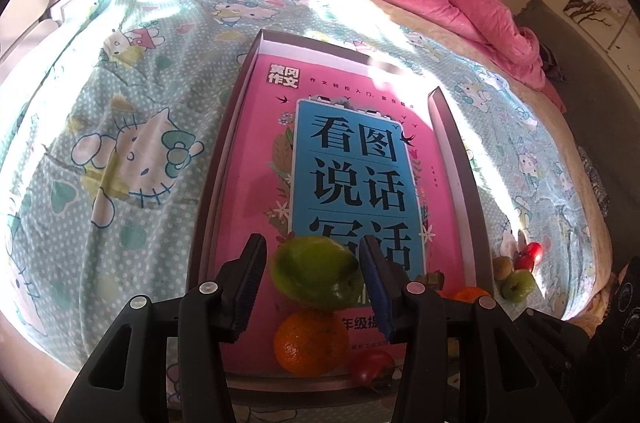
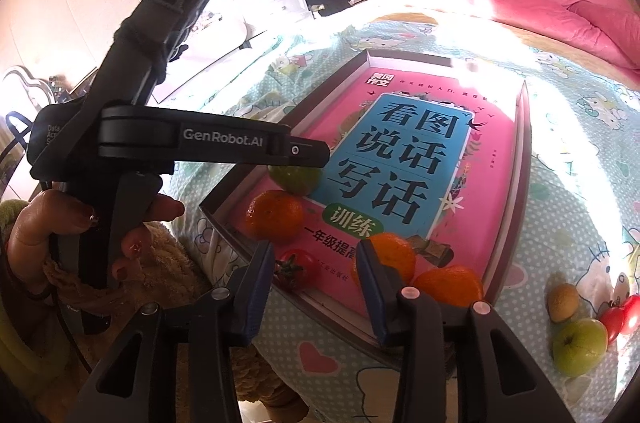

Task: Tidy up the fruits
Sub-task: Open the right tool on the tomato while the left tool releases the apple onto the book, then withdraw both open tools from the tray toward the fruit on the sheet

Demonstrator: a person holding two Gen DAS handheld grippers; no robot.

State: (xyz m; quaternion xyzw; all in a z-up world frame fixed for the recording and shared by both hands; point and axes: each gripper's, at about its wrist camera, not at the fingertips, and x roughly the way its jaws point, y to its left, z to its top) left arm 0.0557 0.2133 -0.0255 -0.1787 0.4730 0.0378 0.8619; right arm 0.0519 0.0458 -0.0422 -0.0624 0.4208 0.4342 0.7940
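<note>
Bedsheet point(image 1: 120, 111) left bare at frame left of walled tray point(image 1: 224, 159) | left gripper point(image 1: 312, 275) parted, green fruit point(image 1: 316, 273) between, contact unclear | right gripper point(image 2: 316, 283) parted, nothing grasped.

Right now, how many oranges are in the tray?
3. One orange sits near the tray's left corner below the green fruit; two lie together at the near edge. Grippers may hide more.

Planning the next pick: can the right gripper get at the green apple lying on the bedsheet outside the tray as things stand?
Probably yes. The green apple lies in the open on the bedsheet, to the right of the right gripper, with nothing over it. Only a kiwi and small red tomatoes sit close behind it.
</note>
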